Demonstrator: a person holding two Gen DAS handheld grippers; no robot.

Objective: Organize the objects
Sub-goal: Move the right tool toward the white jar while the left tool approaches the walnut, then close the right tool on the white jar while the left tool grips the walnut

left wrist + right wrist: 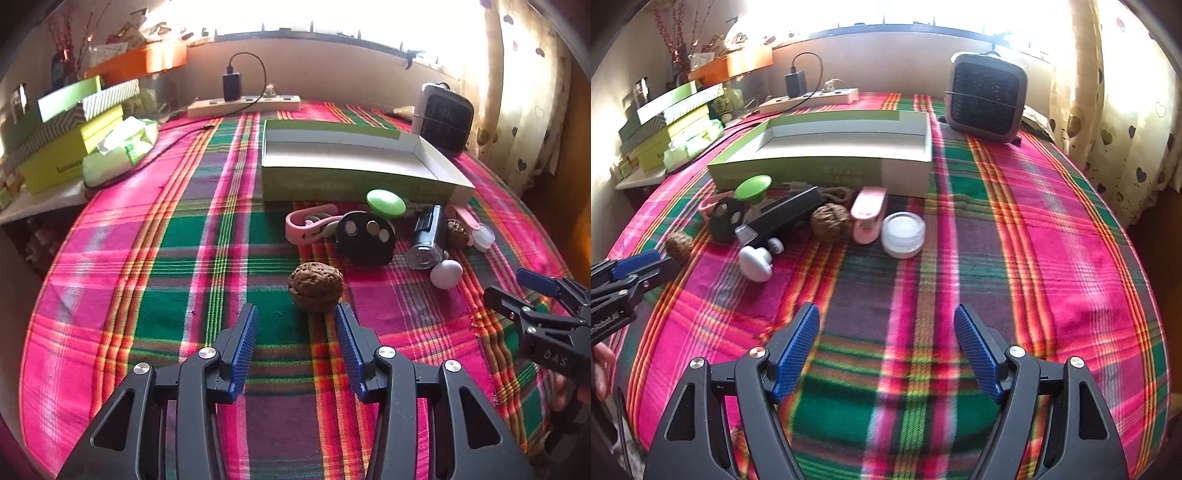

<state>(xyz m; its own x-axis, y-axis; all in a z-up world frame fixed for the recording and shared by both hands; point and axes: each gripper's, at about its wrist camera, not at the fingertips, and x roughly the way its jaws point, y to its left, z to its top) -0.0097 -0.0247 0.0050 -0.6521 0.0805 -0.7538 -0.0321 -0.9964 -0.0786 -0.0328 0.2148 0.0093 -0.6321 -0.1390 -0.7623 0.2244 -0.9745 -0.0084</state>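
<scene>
A brown walnut [316, 286] lies on the plaid cloth just ahead of my open left gripper [295, 314]; it also shows in the right wrist view [679, 245]. Behind it lies a cluster: a pink clip [306, 223], a black round remote [365, 236], a green knob [385, 202], a black device [426, 238], a white knob [446, 274], a second walnut [829, 221], a pink stapler-like piece [870, 214] and a clear round case [903, 234]. An open, empty green box [354, 177] stands behind them. My right gripper [886, 321] is open over bare cloth.
A small fan heater [984, 99] stands at the back right. A power strip with a charger [243, 101] lies at the back. Stacked green boxes and a tissue pack [122, 147] sit at the left. A curtain [1108, 110] hangs at the right.
</scene>
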